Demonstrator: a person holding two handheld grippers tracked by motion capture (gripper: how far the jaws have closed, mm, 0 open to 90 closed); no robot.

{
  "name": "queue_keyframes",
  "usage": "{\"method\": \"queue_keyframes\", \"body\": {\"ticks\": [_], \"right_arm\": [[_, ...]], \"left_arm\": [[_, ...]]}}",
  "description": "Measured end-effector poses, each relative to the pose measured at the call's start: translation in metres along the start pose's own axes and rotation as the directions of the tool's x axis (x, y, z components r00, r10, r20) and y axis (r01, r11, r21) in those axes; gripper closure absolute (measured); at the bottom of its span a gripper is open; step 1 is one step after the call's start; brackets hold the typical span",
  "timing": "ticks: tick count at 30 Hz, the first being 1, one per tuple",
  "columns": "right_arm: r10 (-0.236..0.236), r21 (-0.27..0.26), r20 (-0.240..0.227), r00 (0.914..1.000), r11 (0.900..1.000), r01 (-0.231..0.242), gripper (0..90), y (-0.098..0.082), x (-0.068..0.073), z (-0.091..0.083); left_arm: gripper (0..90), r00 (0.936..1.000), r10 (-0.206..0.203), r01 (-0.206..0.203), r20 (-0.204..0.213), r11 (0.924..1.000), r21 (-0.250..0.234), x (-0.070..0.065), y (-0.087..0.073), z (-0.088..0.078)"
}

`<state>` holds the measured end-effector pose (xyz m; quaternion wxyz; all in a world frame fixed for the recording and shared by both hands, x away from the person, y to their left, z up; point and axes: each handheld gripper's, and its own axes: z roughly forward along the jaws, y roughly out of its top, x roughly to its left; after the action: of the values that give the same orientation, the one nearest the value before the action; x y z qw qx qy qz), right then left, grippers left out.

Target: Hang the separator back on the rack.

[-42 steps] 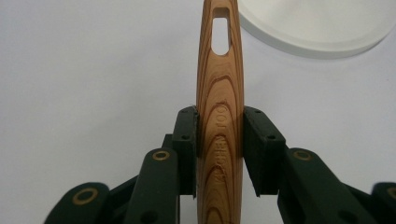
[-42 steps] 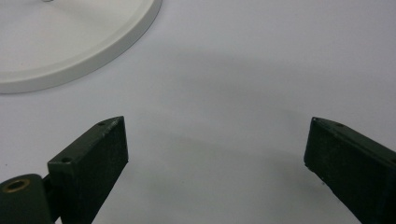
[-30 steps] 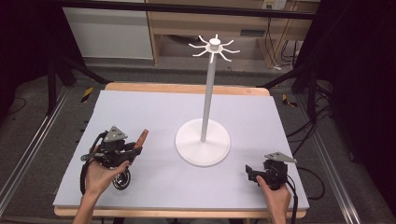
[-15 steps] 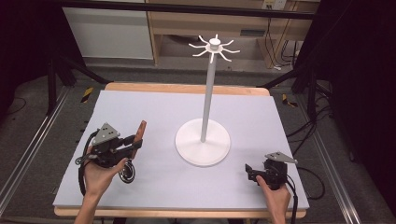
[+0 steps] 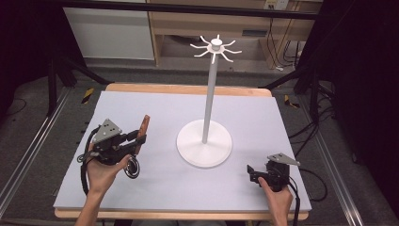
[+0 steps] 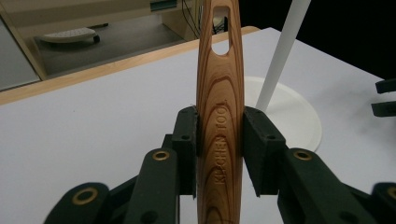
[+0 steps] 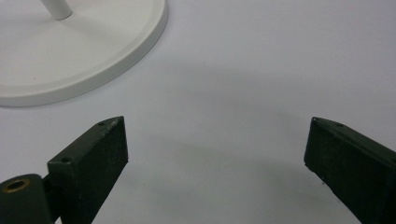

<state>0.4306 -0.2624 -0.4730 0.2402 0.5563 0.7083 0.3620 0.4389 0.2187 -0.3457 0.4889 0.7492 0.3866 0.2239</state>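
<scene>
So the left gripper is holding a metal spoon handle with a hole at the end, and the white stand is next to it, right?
Not quite: the handle is wooden, not metal. The left gripper view shows brown wood grain with letters cut into it. The rest is right: the left gripper has its jaws shut on it, there is a hole near its far end, and the white stand is beside it on the table.

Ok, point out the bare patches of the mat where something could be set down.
The mat is bare along its far edge behind the white stand, and between the stand's base and the right gripper. Crowded: the near left, where the left gripper holds the wooden utensil.
</scene>
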Motion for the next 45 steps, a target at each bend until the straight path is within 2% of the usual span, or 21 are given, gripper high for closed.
{"method": "queue_keyframes", "body": {"ticks": [1,5,12,26,33,45], "right_arm": [[0.01,0.002,-0.005,0.9999,1.0,-0.01,6.7,0.0,0.001,0.0],[-0.005,0.004,-0.005,1.0,1.0,0.005,6.7,0.0,0.0,0.001],[-0.006,0.0,-0.004,1.0,1.0,0.006,6.6,0.0,0.0,0.0],[-0.005,0.002,-0.004,1.0,1.0,0.005,6.5,0.0,0.001,0.0],[-0.007,-0.002,0.002,1.0,1.0,0.007,6.4,0.0,0.001,0.0],[-0.006,-0.001,-0.003,1.0,1.0,0.006,6.4,0.001,0.001,0.0]], "left_arm": [[67.4,1.0,-0.005,0.005,0.002,1.0,-0.007,0.0,0.001,-0.001],[67.4,0.9999,-0.007,0.007,0.007,0.9996,-0.028,0.0,0.005,-0.003],[67.4,0.9995,-0.008,0.011,0.031,0.9966,-0.082,-0.002,0.022,-0.004],[67.4,0.9984,0.021,-0.014,0.052,0.9908,-0.135,-0.017,0.047,-0.001],[67.4,0.9968,0.035,-0.023,0.072,0.9855,-0.168,-0.025,0.067,-0.002],[67.4,0.995,0.048,-0.03,0.087,0.9787,-0.203,-0.03,0.085,-0.003]]}}
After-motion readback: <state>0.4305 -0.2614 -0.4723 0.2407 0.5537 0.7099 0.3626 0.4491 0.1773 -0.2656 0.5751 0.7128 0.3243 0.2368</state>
